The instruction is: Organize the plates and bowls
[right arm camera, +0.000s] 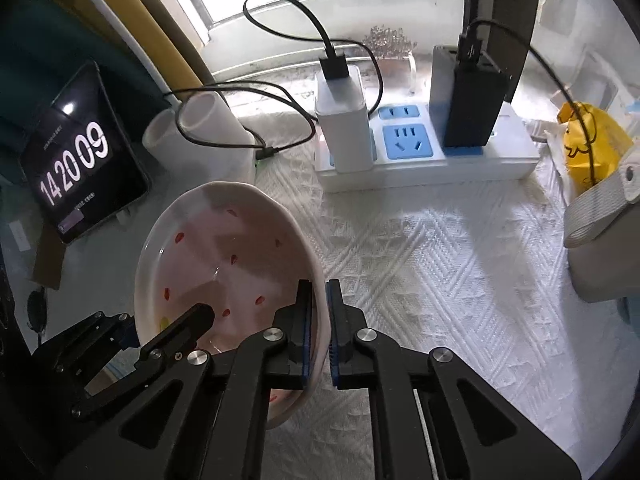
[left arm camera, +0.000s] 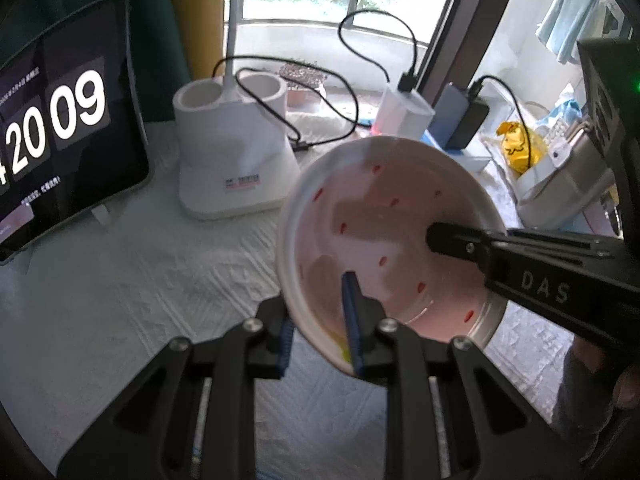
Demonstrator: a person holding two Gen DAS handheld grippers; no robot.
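So 1 pink bowl point(left arm camera: 384, 236) with little red flecks inside is held up off the white textured surface point(right arm camera: 460, 264), tilted so the inside faces the cameras. It's gripped from 2 sides at once.

The left claw point(left arm camera: 320, 320) is clamped on the bowl's near rim in the left wrist view, 1 blue pad inside the bowl and the other outside against the white wall. The right claw point(right arm camera: 318, 332) is pinched on the opposite rim in the right wrist view, the thin edge sandwiched between its 2 blue pads. Each claw is seen reaching in from the side in the other one's camera, a black finger poking into the bowl's interior. A bit of yellow marking can be made out near the rim by the left claw.

Behind the bowl, a tablet point(right arm camera: 80, 168) showing 14 20 09 is propped at the left. A white lamp base point(left arm camera: 236, 152) with 2 round cups is parked next to it, with a black cable point(left arm camera: 280, 92) looped over it. A white power strip point(right arm camera: 428, 152) with blue sockets sits by the window, with a white charger point(right arm camera: 344, 120) and a dark adapter point(right arm camera: 474, 104) plugged in. A yellow bag point(right arm camera: 592, 140) is seen at the far right, near a white strapped thing that can't be identified.
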